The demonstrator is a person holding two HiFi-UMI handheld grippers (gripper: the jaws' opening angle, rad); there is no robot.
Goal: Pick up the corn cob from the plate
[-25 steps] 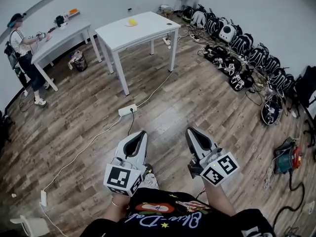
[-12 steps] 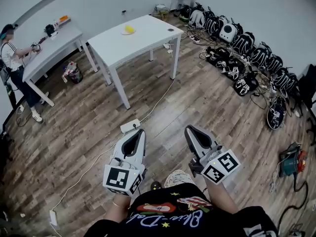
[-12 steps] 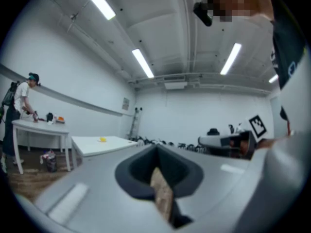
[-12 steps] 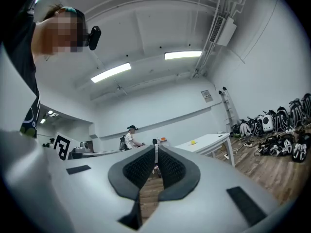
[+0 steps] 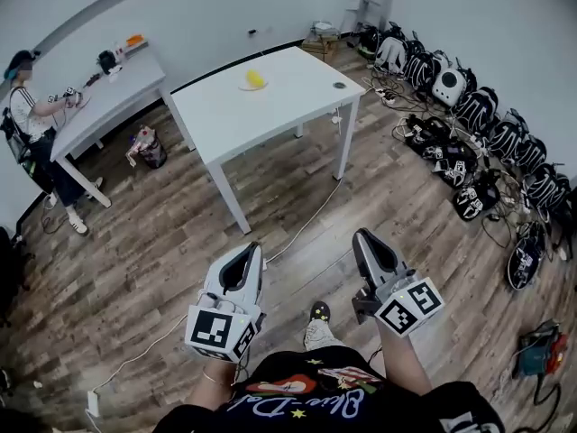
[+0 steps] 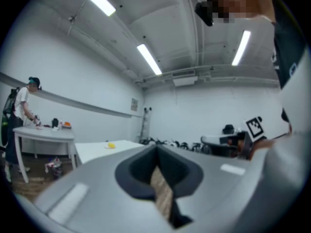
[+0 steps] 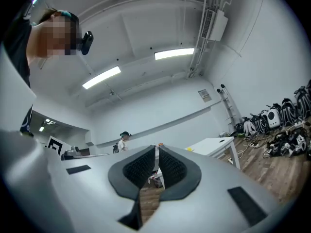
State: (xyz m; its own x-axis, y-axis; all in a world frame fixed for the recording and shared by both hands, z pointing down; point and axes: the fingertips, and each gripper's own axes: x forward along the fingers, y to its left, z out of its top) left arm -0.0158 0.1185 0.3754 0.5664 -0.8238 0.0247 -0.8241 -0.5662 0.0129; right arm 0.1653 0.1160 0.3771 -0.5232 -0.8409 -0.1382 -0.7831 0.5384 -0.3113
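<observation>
Head view: I have the left hand-held gripper (image 5: 247,254) and the right hand-held gripper (image 5: 364,240) side by side low in the picture, both over the wooden floor (image 5: 162,233) and both with jaws pressed together on nothing. The corn cob (image 5: 256,78) lies on its plate (image 5: 251,87) near the far edge of the white table (image 5: 279,115), well apart from both tools. A second table (image 5: 95,97) stands to the left with a person (image 5: 32,120) at it, and backpacks (image 5: 473,120) line the right wall.

Left gripper view: the jaws meet, with only a thin slit between the pads (floor shows through it). The cob is a small yellow spot on the table top, far off to the left.

Right gripper view: the jaws are closed and empty, and the table stands beyond them to the right with the cob too small to make out well
</observation>
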